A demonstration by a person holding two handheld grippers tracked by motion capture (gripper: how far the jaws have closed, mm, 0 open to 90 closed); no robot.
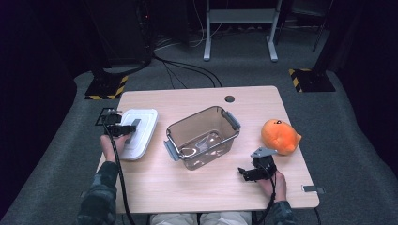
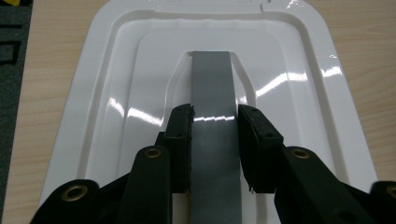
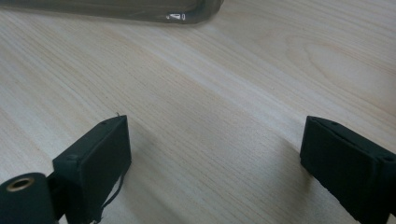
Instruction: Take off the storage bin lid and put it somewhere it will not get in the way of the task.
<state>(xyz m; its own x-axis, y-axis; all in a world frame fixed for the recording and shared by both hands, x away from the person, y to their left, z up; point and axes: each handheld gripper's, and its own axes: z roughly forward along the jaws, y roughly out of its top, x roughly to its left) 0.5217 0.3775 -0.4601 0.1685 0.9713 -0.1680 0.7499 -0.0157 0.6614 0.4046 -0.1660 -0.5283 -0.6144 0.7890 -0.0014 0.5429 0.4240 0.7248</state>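
Observation:
A white rectangular lid (image 1: pixel 143 136) lies flat at the table's left, with a grey handle strip (image 2: pixel 212 79) running down its middle. My left gripper (image 1: pixel 133 127) is low over the lid (image 2: pixel 112 98), and in the left gripper view its jaws (image 2: pixel 215 116) are shut on the handle strip, one pad against each side. A clear empty container (image 1: pixel 187 123) with grey side latches stands at the table's middle. An orange plush toy (image 1: pixel 280 136) lies at the right. My right gripper (image 1: pixel 245 172) rests in front of the toy, open over bare wood (image 3: pixel 215 154).
The container's lower corner (image 3: pixel 140 11) shows at the top of the right gripper view. A round cable hole (image 1: pixel 229 99) sits at the table's far edge. A small grey clip (image 1: pixel 312 189) lies near the front right corner. Cables and stand bases are on the floor beyond.

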